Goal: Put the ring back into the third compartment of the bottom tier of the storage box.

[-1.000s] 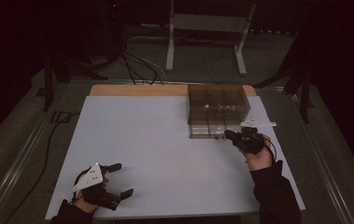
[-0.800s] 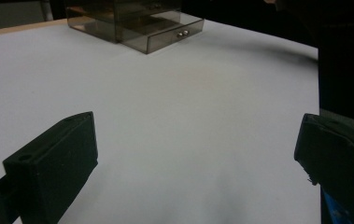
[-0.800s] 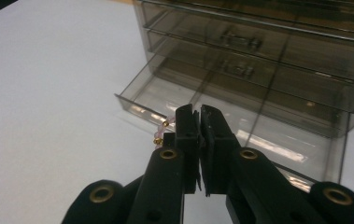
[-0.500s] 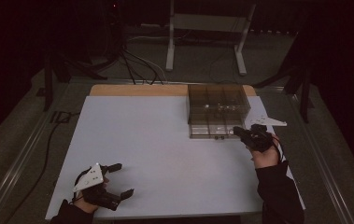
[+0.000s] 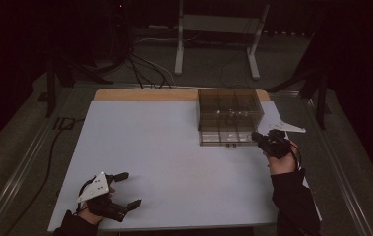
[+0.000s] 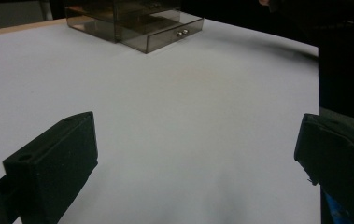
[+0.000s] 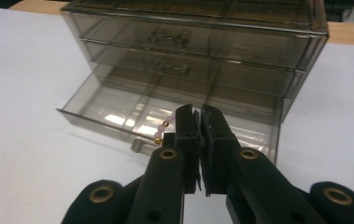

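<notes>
The right claw (image 7: 198,122), clamped on a beaded bracelet (image 7: 161,130), has drifted rightward beside the open drawer (image 7: 118,112); left claw (image 5: 117,191) rests released.

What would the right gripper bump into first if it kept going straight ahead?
Probably the open bottom drawer of the smoky clear drawer box. The right gripper, shut on a little beaded string, points right at it. How far off the drawer is, I can't quite tell.

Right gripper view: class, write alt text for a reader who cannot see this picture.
The right gripper is shut on a string of pink and gold beads, held in front of the open bottom drawer of a smoky clear drawer chest. The chest stands on a white table, its two upper drawers closed.
</notes>
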